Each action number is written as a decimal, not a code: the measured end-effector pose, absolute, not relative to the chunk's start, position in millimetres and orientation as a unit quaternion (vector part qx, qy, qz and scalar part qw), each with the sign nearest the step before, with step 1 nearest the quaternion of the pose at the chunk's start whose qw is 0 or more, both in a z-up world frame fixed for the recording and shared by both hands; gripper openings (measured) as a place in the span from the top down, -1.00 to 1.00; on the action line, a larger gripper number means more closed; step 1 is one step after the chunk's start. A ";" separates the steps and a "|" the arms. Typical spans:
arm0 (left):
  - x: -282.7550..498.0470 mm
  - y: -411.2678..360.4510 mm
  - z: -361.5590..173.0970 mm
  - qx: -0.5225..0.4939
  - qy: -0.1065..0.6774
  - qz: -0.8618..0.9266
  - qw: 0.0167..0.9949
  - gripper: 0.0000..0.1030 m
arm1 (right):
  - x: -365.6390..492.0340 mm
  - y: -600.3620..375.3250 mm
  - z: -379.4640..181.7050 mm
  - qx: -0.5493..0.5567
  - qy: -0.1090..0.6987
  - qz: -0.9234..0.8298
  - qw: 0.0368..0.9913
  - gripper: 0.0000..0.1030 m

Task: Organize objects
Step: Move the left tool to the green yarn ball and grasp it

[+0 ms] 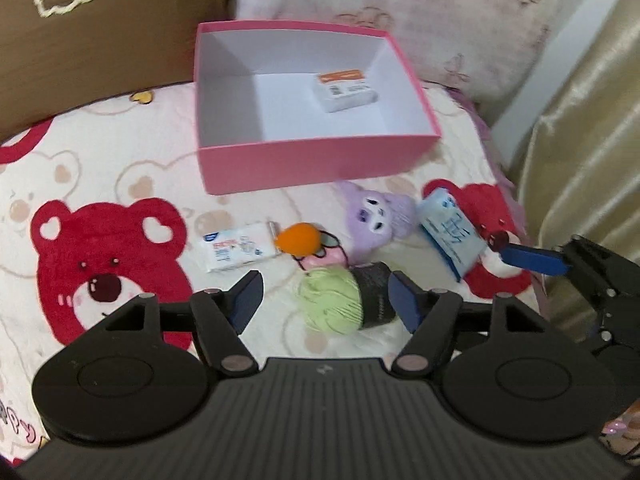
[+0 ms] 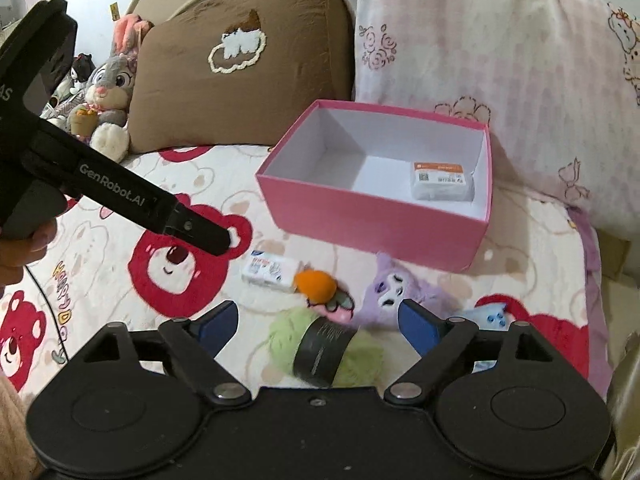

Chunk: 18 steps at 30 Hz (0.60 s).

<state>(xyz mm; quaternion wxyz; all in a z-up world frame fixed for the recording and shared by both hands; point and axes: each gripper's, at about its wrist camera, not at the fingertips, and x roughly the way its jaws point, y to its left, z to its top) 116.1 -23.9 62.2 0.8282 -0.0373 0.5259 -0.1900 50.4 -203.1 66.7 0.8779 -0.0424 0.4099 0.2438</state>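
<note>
Nearest the left wrist camera, the left gripper (image 1: 326,300) stood with its jaws well apart and nothing pressed between them; the green yarn ball (image 1: 332,306) with its black paper band lay on the bedspread just beyond the fingertips, in line with the gap but untouched. The right gripper (image 2: 318,326) likewise hung with wide jaws that gripped nothing, the same yarn ball (image 2: 324,350) lying below and between its blue pads. Behind the yarn sat a small pink toy, touching an orange pom-pom (image 1: 298,240), and to the left of that a white tissue packet (image 1: 236,250) lay flat. A purple plush (image 1: 378,220) rested just right of the pom-pom, and a light blue packet (image 1: 448,228) leaned tilted beside it, near one blue finger of the right gripper that entered the left view from the right edge. Further back stood the pink box (image 1: 316,164), open-topped with a white interior, holding one small white carton (image 1: 344,90) with an orange stripe in its far right corner. Everything lay on a bedspread (image 1: 100,168) printed with red bears. A brown pillow (image 2: 240,72) and a pale floral pillow (image 2: 480,40) leaned behind the box, and a grey rabbit plush (image 2: 110,96) sat beyond the brown pillow.
</note>
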 end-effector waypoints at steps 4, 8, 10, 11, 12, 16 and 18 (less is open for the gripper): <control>100.8 -29.8 59.4 -0.017 0.514 -0.188 0.837 -0.54 | 37.2 -205.7 65.0 -0.035 0.409 0.248 0.878 -0.79; 92.1 -33.1 44.1 -0.003 0.513 -0.175 0.840 -0.65 | 30.7 -207.0 52.8 -0.031 0.412 0.256 0.874 -0.79; 91.7 -33.4 32.0 -0.002 0.520 -0.170 0.837 -0.68 | 29.8 -207.2 41.6 -0.024 0.410 0.256 0.875 -0.79; 91.8 -32.7 24.3 -0.006 0.525 -0.168 0.835 -0.69 | 29.7 -207.0 35.2 -0.019 0.408 0.253 0.877 -0.79; 91.6 -32.6 17.6 -0.009 0.527 -0.168 0.833 -0.70 | 29.7 -206.7 29.1 -0.016 0.409 0.249 0.878 -0.79; 91.9 -36.0 -9.0 -0.024 0.527 -0.173 0.832 -0.75 | 35.1 -206.3 3.2 0.000 0.409 0.247 0.879 -0.79; 93.5 -39.6 -20.0 -0.026 0.519 -0.178 0.836 -0.75 | 39.5 -206.8 -8.7 0.007 0.410 0.240 0.880 -0.79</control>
